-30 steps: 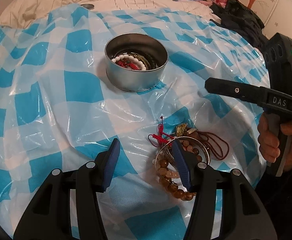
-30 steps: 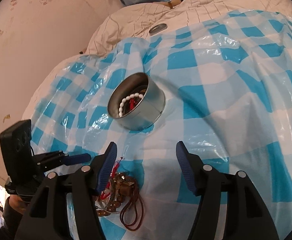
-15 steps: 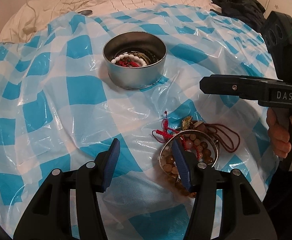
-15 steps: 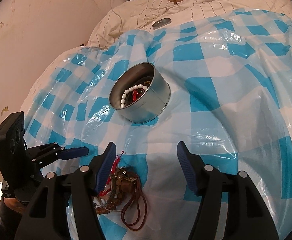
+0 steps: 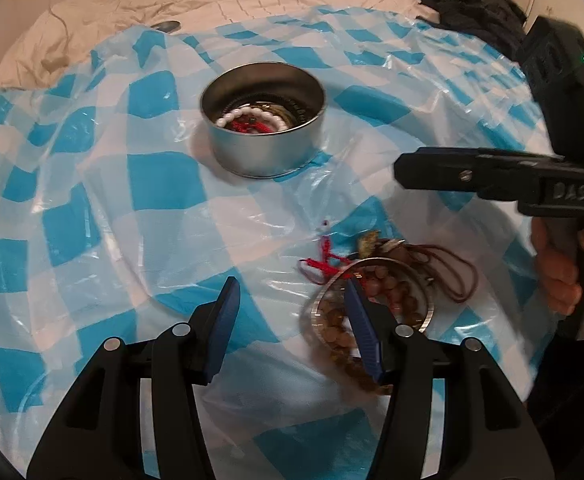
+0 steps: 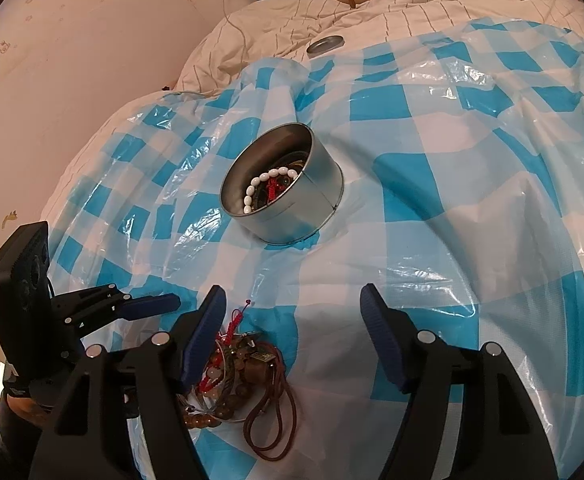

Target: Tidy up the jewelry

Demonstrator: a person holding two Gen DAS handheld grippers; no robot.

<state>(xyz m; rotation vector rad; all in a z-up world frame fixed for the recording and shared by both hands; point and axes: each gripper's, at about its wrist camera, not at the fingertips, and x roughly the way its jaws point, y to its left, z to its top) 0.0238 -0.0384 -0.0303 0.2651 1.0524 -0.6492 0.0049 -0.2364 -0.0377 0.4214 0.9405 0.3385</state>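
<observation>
hovering over the bed, i hold my left tool (image 5: 290, 300) part open above the blue and white checked plastic sheet (image 5: 164, 184), nothing between its jaws; its right finger crosses in front of the pile of jewelry (image 5: 376, 292), a metal bangle, brown wooden beads, red cord and a dark brown cord lying on the sheet. my right tool (image 6: 292, 312) is opening, its jaws wide and empty, with the same pile (image 6: 244, 376) just beside its left finger, low in that view. farther up the sheet, well apart from the pile, stands the round metal tin (image 5: 264, 136), upright, already holding a white bead bracelet (image 6: 266, 186) and some red and dark pieces. a small metal lid (image 6: 325, 45) lies on the cream quilt (image 6: 392, 12) beyond.
</observation>
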